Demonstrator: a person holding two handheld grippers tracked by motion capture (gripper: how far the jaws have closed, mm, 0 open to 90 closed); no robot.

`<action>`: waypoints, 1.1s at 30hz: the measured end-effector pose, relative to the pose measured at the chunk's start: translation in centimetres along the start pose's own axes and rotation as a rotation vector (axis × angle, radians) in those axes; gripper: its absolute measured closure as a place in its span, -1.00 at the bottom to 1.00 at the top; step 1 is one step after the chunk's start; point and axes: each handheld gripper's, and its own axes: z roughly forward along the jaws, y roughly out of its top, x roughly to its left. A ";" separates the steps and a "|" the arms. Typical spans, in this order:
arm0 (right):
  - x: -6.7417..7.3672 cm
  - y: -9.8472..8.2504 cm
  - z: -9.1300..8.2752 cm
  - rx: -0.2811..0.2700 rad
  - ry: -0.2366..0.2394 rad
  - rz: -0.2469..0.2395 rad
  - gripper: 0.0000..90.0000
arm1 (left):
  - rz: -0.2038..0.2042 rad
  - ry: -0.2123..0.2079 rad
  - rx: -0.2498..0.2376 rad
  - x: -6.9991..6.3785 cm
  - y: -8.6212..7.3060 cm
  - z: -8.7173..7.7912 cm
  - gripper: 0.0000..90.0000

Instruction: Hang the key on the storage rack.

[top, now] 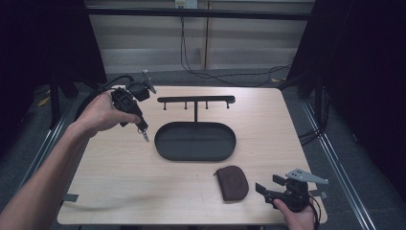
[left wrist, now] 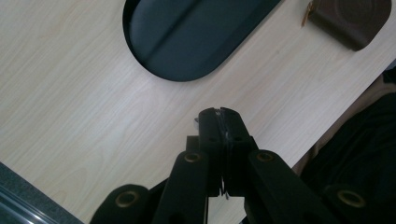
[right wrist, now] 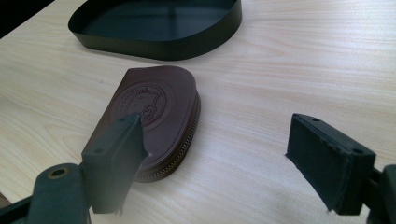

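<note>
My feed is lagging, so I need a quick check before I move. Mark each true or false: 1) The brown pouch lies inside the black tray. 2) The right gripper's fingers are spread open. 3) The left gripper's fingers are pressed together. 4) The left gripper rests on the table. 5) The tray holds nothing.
1) False. The brown pouch lies on the wooden table, outside the black tray, on its near side.
2) True. The right gripper has a wide gap between its fingers, with the pouch by one of them.
3) True. The left gripper is shut.
4) False. A hand holds it up above the table.
5) True. The tray's floor is bare.
</note>
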 end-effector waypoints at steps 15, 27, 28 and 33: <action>0.0 0.0 0.0 0.003 -0.003 -0.002 -0.58 | -0.050 0.060 0.008 1.4 2.5 -0.8 0.98; 0.0 -0.1 -0.1 0.001 0.001 -0.005 -0.59 | -0.071 0.063 0.005 1.7 4.7 -1.0 0.98; 0.0 -0.1 -0.1 0.001 0.001 -0.005 -0.59 | -0.073 0.062 0.002 1.7 4.9 -1.0 0.98; 0.1 -0.1 -0.1 -0.004 0.005 -0.008 -0.58 | -0.075 0.057 0.004 1.8 5.8 -0.8 0.98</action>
